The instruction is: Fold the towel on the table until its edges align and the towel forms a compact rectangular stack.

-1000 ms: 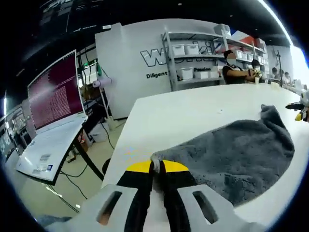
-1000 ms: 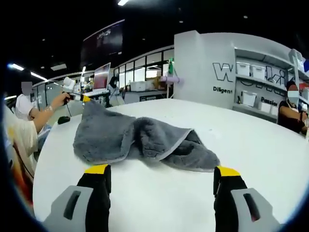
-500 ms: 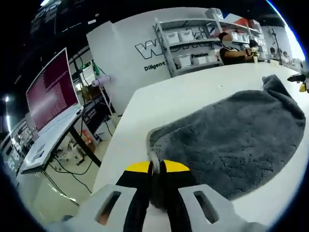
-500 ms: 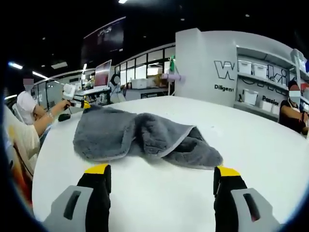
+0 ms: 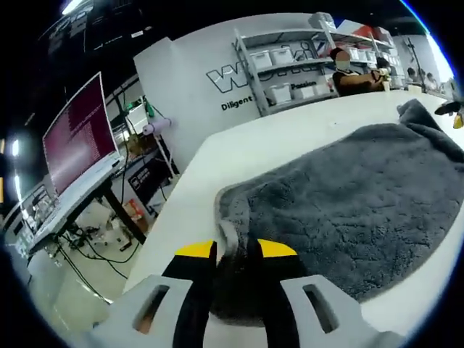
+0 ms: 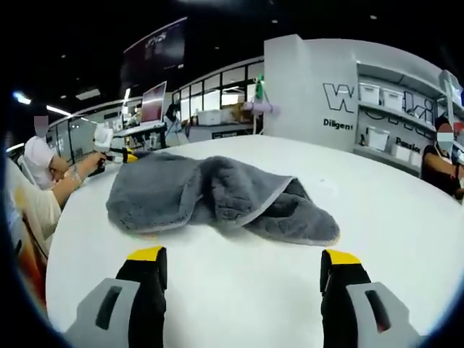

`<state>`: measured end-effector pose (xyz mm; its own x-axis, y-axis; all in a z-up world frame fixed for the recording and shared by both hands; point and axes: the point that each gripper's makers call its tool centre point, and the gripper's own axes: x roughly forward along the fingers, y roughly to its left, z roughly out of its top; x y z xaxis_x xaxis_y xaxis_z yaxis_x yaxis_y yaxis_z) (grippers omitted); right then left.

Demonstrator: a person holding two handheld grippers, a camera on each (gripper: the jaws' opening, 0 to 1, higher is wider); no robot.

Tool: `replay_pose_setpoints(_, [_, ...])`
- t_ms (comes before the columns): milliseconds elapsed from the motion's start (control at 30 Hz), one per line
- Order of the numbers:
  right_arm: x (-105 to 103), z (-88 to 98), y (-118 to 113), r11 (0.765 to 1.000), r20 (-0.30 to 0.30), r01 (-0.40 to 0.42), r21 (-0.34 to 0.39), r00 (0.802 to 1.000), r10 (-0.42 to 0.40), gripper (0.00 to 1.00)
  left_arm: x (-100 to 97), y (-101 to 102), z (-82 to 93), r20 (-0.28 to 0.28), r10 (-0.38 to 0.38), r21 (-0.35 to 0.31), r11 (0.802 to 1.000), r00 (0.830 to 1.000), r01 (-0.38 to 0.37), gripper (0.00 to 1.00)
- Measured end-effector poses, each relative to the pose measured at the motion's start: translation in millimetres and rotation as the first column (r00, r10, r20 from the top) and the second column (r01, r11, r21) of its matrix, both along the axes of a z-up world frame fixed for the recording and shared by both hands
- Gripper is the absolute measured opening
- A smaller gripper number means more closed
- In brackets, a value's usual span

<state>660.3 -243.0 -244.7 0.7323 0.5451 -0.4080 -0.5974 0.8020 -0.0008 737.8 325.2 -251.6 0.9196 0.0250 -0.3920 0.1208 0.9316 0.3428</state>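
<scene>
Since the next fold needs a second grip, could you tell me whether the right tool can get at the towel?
Probably yes: the right tool is open, and bare table lies between it and the towel.

1. bright, even indoor light from ceiling strips; one strip (image 5: 72, 6) glows at the top left of my left gripper view.
2. the white table (image 6: 239, 290) reflects that light strongly and looks nearly blown out, with little surface detail.
3. the towel (image 6: 217, 196) casts only a thin, soft shadow along its near edge.
4. hard glare washes out the upper right of my left gripper view.
5. fisheye bending curves the shelves (image 5: 290, 65) and wall toward the edges.
6. the ceiling is dark, and far background is soft.
</scene>
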Motion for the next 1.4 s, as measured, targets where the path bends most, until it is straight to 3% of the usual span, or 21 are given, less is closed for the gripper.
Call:
replay_pose_setpoints(400, [0.8, -3.5, -0.7, 1.0, -0.011, -0.001, -0.009, 1.0, 0.001, 0.88, -0.5, -0.4, -3.7, 0.013, -0.012, -0.013, 1.0, 1.0, 0.012, 0.27])
replay_pose_setpoints(500, [0.6, -3.7, -0.5, 1.0, -0.012, -0.003, -0.009, 1.0, 0.003, 0.88, -3.1, 2.4, 3.6, 0.026, 0.0, -0.019, 1.0, 1.0, 0.001, 0.36])
replay_pose_setpoints(700, [-0.7, -3.6, 1.3, 1.0, -0.014, -0.01, -0.011, 1.0, 0.01, 0.88, -8.4, -6.2, 22.5, 0.091, 0.004, -0.121, 0.993, 0.996, 0.007, 0.6])
replay_pose_setpoints(867, [-0.8, -4.2, 1.8, 1.0, -0.016, -0.014, -0.012, 1.0, 0.014, 0.88, -18.0, -30.6, 28.9, 0.11, -0.034, -0.212, 0.976, 0.993, 0.057, 0.76])
replay_pose_setpoints(967, [-1.2, -4.9, 2.4, 1.0, -0.019, -0.016, -0.014, 1.0, 0.016, 0.88, -26.6, -51.5, 38.4, 0.139, -0.077, -0.266, 0.957, 0.987, 0.112, 0.8])
replay_pose_setpoints(1133, [-1.2, -4.5, 3.0, 1.0, -0.019, -0.021, -0.016, 1.0, 0.021, 0.88, -35.9, -89.6, 41.1, 0.12, -0.171, -0.301, 0.932, 0.978, 0.2, 0.83])
replay_pose_setpoints(1267, [-1.6, -3.7, 4.8, 0.999, -0.017, -0.029, -0.02, 0.999, 0.028, 0.88, -40.7, -128.3, 41.9, 0.093, -0.283, -0.349, 0.889, 0.954, 0.298, 0.88])
replay_pose_setpoints(1400, [-3.3, -7.6, 7.3, 0.999, -0.038, -0.037, -0.024, 0.999, 0.036, 0.89, -47.3, -176.2, 47.6, 0.097, -0.423, -0.45, 0.789, 0.901, 0.418, 0.93])
